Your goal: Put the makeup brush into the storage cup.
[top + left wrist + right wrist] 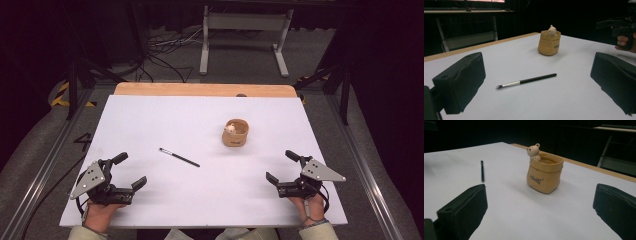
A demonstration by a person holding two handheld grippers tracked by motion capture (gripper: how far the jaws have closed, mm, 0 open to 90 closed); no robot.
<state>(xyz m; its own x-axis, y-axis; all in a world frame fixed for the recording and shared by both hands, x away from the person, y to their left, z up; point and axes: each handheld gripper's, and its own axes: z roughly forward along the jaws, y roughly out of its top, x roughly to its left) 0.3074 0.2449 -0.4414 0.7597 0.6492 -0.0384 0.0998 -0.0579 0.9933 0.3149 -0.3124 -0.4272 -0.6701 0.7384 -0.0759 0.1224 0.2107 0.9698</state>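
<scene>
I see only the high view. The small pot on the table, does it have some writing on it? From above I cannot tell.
Observer: Yes. In the right gripper view the tan pot has dark script lettering on its side; I cannot read it.
Operator: And the pale thing at its rim?
Observer: A small bear figure that peeks over the edge, with a little loop on its head.
Operator: The black stick, which end is the tip?
Observer: It is a brush. In the left gripper view a silver ferrule and dark bristles are on the end away from the pot.
</scene>
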